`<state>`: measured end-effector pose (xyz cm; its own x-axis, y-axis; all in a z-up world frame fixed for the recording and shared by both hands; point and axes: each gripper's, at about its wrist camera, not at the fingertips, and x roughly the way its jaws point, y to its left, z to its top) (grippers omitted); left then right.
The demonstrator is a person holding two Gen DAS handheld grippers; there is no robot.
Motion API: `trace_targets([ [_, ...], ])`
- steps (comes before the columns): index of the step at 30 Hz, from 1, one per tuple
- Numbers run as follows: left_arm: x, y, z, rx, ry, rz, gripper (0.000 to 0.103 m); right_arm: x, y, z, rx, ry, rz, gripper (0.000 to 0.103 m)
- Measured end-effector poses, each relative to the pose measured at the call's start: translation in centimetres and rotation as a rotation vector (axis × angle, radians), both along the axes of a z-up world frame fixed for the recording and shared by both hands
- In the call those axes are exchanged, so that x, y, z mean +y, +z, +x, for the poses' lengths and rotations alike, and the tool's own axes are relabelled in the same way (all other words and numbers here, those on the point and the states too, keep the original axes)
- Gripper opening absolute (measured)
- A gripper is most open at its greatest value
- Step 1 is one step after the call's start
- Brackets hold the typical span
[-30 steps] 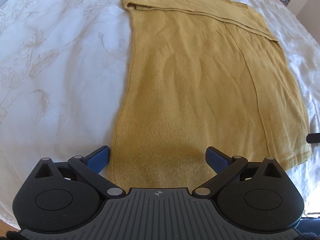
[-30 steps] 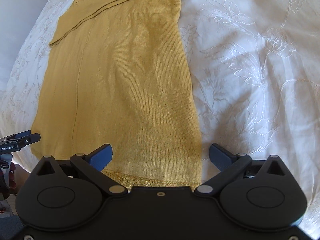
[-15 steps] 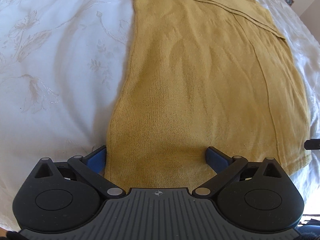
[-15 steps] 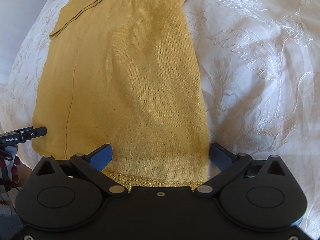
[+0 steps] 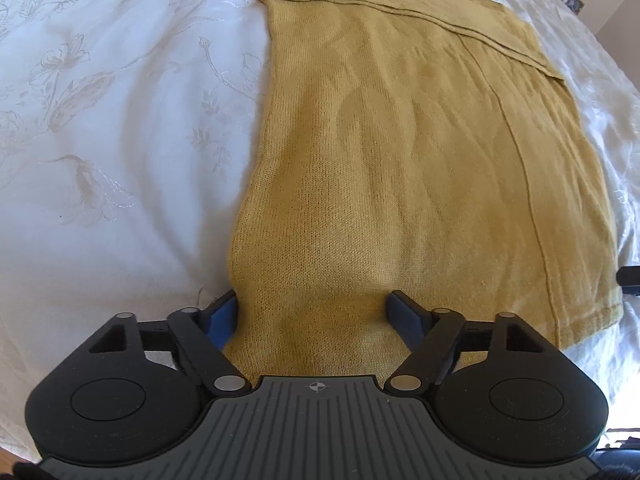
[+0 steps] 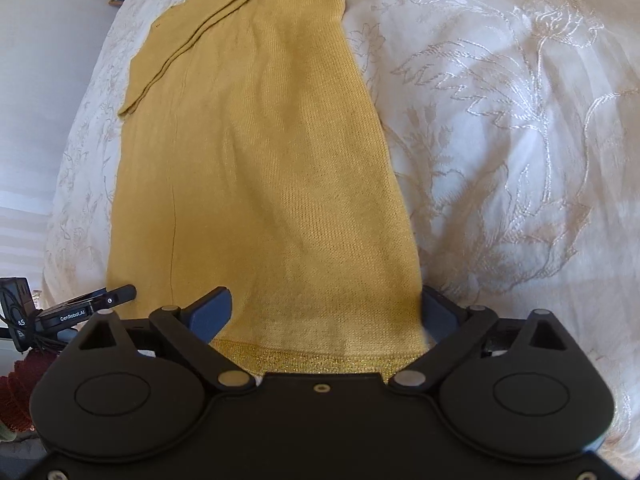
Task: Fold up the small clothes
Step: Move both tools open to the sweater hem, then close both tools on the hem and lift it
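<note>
- Left wrist view. The left gripper (image 5: 314, 312) points steeply down at the near hem of the mustard knit garment (image 5: 420, 168), which lies flat on the embroidered white bedspread (image 5: 112, 128). Its jaws have just been closing — the garment's near-left corner sits between the blue pads (image 5: 222, 312), bunching slightly. The left pad seems to touch the cloth's side edge, but the right one rests on top of the fabric, so no firm pinch is made yet; the gripper is unclenched, holding nothing.
- Same view, edges. A folded sleeve (image 5: 400, 4) crosses the far end of the garment. To the gripper's left lies bare bedspread; ahead, the whole length of the garment offers room to carry the hem forward.
- Right wrist view. The right gripper (image 6: 326, 312) straddles the opposite near corner, above the glittery hem band (image 6: 320, 358). Its jaws have just been closing, with cloth between them, yet both stand wide and grasp nothing.
- Same view, placement. The two grippers take matching corners, probably so the hem lifts evenly. The other tool's tip (image 6: 116, 294) shows at far left, well apart; bedspread to the right is free.
</note>
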<state>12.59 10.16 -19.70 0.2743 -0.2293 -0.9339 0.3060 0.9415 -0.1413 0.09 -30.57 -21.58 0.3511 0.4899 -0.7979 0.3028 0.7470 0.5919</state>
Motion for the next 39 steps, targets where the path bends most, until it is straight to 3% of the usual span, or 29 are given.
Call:
trace_targets([
  [2,0.2,0.4,-0.2,-0.008,0.014,-0.006,0.049,0.2,0.2,-0.3,-0.002,0.005,-0.013,0.07],
  [3,0.3,0.5,-0.2,-0.01,0.017,-0.012,0.044,0.2,0.4,-0.5,-0.004,0.004,-0.015,0.065],
  [4,0.3,0.7,-0.2,-0.011,0.018,-0.015,0.035,0.2,0.5,-0.7,-0.005,0.001,-0.009,0.053],
  [5,0.3,0.8,-0.2,-0.012,0.015,-0.02,0.023,0.1,0.4,-0.8,-0.004,-0.001,0.006,0.032],
  [6,0.3,1.0,-0.2,-0.012,0.012,-0.027,0.02,0.2,0.4,-0.8,0.001,-0.005,0.026,0.021],
  [7,0.4,1.2,-0.1,-0.012,0.01,-0.032,0.015,0.2,0.5,-0.8,0.0,-0.01,0.039,0.017],
  [9,0.5,2.0,0.0,-0.019,0.017,-0.056,0.007,0.3,0.9,-0.9,-0.013,-0.016,0.054,0.016],
  [15,1.5,5.1,1.0,-0.053,0.085,-0.165,0.006,0.0,3.6,-0.2,-0.109,-0.054,0.102,0.013],
  [27,-0.7,11.6,9.1,-0.26,0.137,-0.287,0.006,-2.8,9.1,7.5,-0.356,-0.152,0.114,0.013],
  [34,-2.7,12.6,16.4,-0.324,0.15,-0.341,0.006,-5.7,10.1,14.6,-0.436,-0.219,0.093,0.013],
  [39,-4.2,11.0,21.9,-0.318,0.152,-0.315,0.006,-7.2,9.1,20.2,-0.42,-0.237,0.049,0.013],
])
